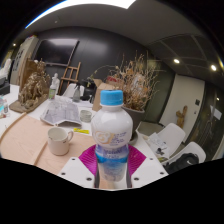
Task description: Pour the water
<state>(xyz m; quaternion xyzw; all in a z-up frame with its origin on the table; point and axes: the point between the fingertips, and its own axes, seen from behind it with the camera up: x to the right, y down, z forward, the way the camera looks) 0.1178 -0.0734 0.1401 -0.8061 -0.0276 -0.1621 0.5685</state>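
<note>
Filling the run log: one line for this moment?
gripper: shut on bottle | bottle: upright, cap on | cup: on table, beside bottle | pour: not started

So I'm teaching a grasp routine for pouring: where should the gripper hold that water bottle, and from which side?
Hold the bottle at its labelled mid-body, coming in level from the near side, as the gripper does now. It stands upright, round and straight-walled there, so the pink pads seat flat on either side. The blue cap and shoulder stay free for tipping toward the cup.

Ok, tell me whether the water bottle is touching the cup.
Apart. The gripper view shows the water bottle between the fingers, with bare table separating it from the cup.
</note>
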